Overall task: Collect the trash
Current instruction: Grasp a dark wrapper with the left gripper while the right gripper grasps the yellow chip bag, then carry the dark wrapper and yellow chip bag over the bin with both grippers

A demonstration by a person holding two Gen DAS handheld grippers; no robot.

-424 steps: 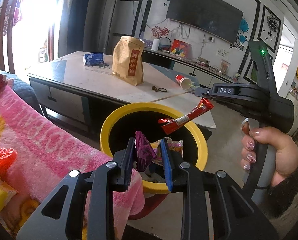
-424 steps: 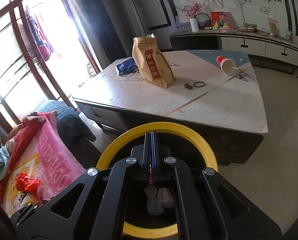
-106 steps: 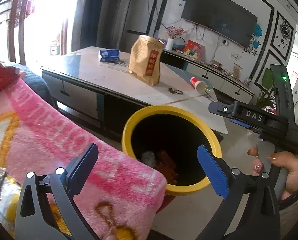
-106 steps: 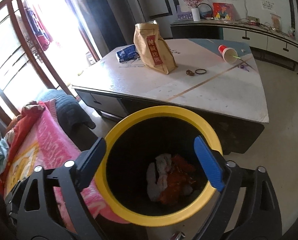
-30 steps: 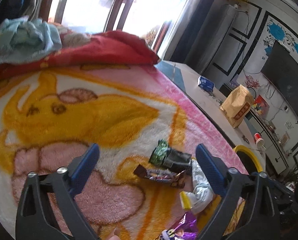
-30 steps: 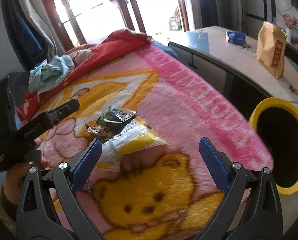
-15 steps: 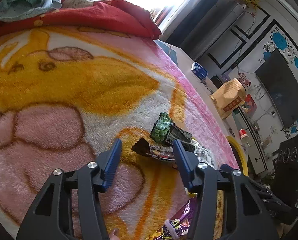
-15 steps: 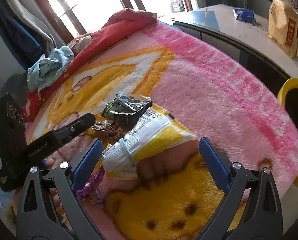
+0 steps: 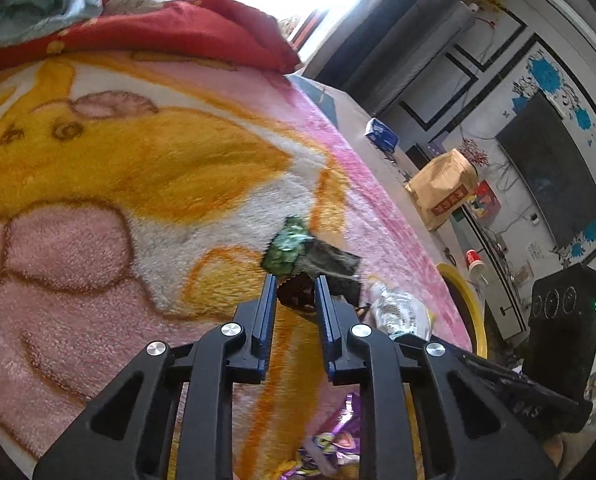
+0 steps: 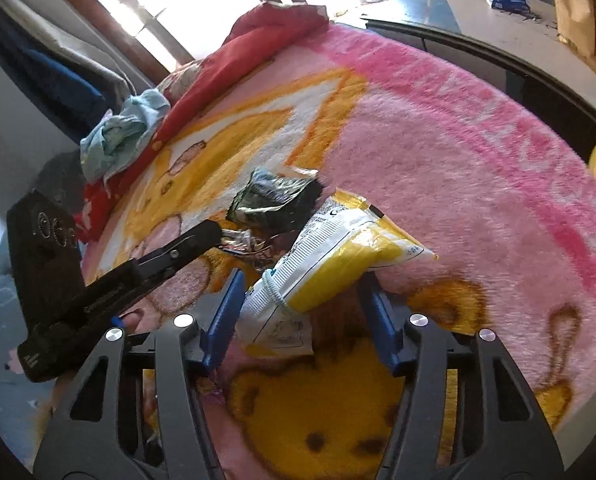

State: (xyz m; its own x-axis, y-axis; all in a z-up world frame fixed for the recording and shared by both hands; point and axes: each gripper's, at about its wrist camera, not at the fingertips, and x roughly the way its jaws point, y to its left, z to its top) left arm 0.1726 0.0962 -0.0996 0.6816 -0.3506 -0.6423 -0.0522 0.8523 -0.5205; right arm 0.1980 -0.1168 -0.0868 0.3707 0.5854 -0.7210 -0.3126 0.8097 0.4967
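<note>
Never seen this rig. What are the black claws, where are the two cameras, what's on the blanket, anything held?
No robot: a person carries a hand-held two-finger gripper in each hand, with a fisheye camera on each looking forward along its fingers.

Left-wrist picture: the left gripper has just been closing and now pinches a dark brown wrapper on the pink and yellow blanket. A green and black wrapper lies just beyond it.

Right-wrist picture: the right gripper has just been closing around a yellow and white snack bag. The bag sits between its fingers, but they do not clearly press it yet. The left gripper shows from the side there.

A purple wrapper lies nearer the camera. The yellow-rimmed bin stands past the blanket's edge.
</note>
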